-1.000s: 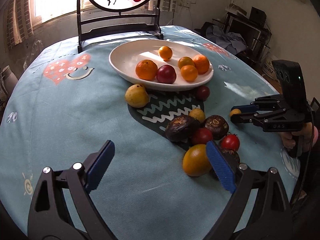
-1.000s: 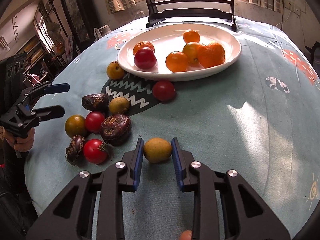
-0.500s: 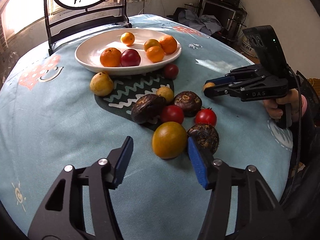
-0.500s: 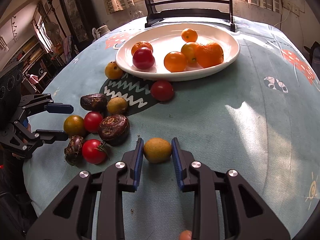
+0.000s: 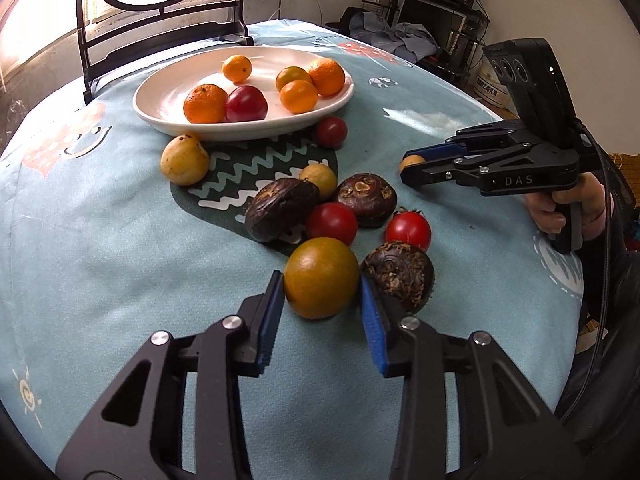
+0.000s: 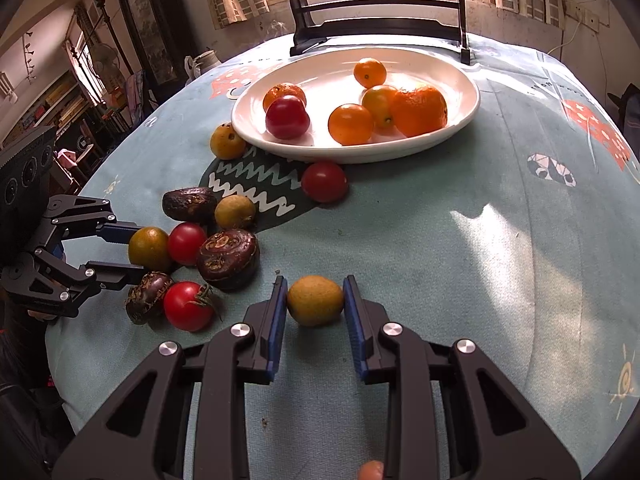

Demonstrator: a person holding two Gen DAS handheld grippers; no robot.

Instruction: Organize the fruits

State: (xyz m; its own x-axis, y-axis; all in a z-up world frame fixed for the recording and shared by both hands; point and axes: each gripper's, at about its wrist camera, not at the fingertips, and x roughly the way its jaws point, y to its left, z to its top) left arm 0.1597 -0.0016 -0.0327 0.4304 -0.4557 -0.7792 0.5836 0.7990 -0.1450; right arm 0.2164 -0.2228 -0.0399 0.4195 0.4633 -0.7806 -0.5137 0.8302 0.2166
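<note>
Two claws: both mine, each pinching one fruit on the tablecloth [image 5: 100,240].
Left claw [image 5: 322,300]: jaws just closed; pads touch the greenish-orange citrus [image 5: 321,277].
Right claw [image 6: 315,312]: clamped on small, matte yellow fruit [image 6: 315,300].
Plate [image 5: 160,108]: white, glossy, oval; six round fruits.
Loose tomatoes: three.

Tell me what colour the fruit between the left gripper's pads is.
The fruit is greenish-orange, a dull olive-amber, clearest in the left wrist view.
</note>
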